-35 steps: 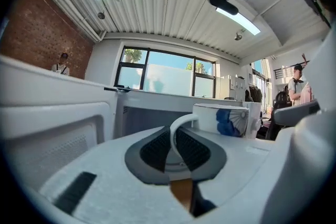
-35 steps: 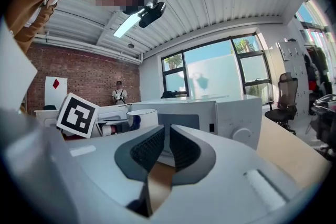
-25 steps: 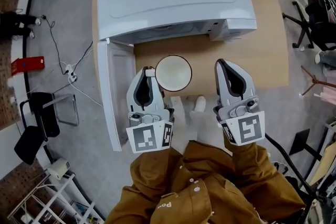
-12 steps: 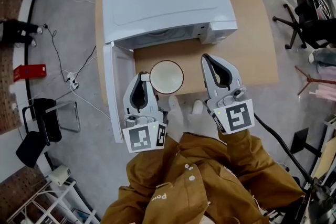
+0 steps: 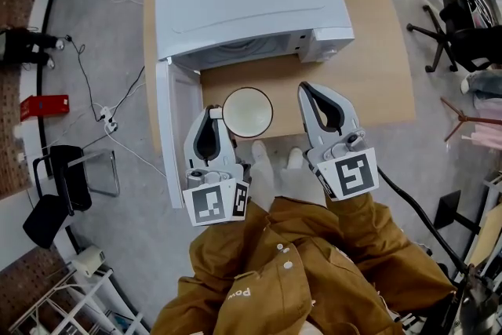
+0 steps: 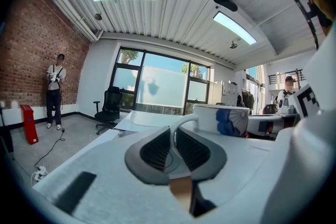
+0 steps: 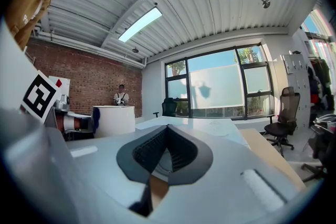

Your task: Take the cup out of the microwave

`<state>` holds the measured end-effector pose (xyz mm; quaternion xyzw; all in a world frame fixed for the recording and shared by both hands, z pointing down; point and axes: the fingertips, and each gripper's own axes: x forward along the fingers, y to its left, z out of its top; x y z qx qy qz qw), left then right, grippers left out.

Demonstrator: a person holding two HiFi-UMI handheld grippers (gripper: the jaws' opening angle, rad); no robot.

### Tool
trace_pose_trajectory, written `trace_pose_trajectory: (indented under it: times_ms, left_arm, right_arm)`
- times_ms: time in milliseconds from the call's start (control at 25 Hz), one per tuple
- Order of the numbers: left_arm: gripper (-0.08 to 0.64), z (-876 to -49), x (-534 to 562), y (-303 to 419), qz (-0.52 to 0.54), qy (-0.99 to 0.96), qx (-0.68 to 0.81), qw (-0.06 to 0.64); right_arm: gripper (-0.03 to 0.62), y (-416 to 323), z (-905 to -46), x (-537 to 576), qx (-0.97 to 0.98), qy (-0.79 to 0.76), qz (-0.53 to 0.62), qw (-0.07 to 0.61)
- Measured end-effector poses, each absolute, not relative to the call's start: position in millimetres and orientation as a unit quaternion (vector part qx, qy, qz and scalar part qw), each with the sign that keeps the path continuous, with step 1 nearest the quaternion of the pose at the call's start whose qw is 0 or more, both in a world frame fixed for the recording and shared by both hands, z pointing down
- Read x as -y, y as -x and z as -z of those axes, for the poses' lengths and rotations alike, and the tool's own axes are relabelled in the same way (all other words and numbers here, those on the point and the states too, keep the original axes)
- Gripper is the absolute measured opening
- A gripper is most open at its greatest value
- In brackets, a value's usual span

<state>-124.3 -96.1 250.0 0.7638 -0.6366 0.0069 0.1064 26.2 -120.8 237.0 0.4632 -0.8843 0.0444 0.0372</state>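
A white cup (image 5: pixel 248 111) with a blue pattern (image 6: pixel 223 119) hangs just in front of the open white microwave (image 5: pixel 251 0), over the wooden table (image 5: pixel 392 51). My left gripper (image 5: pixel 214 113) is shut on the cup's handle (image 6: pixel 178 126), which sits between its ribbed pads. In the right gripper view the cup (image 7: pixel 113 120) shows at the left. To the right of the cup my right gripper (image 5: pixel 305 89) is shut with nothing in it; its jaws (image 7: pixel 165 141) meet.
The microwave door (image 5: pixel 176 129) stands swung open at the left, beside my left gripper. Cables and a red box (image 5: pixel 43 98) lie on the floor at the left. Office chairs (image 5: pixel 447 27) stand to the right. A person (image 6: pixel 54 89) stands by the brick wall.
Both grippers have risen a little together, and the cup has come up with the left one. The grip on the handle is unchanged.
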Motion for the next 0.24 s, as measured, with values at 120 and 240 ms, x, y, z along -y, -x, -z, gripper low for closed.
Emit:
trace_pose_trajectory:
  times_ms: [120, 240]
  left_arm:
    - [0.043, -250.1, 94.1, 125.8, -0.006, -0.763, 0.637, 0.106]
    - [0.043, -250.7, 91.2, 127.6, -0.006, -0.763, 0.638, 0.107]
  right_arm:
    - [0.005, -24.0, -237.0, 117.8, 0.885, -0.462, -0.043, 0.037]
    - [0.005, -21.4, -238.2, 114.8, 0.886, -0.460, -0.043, 0.038]
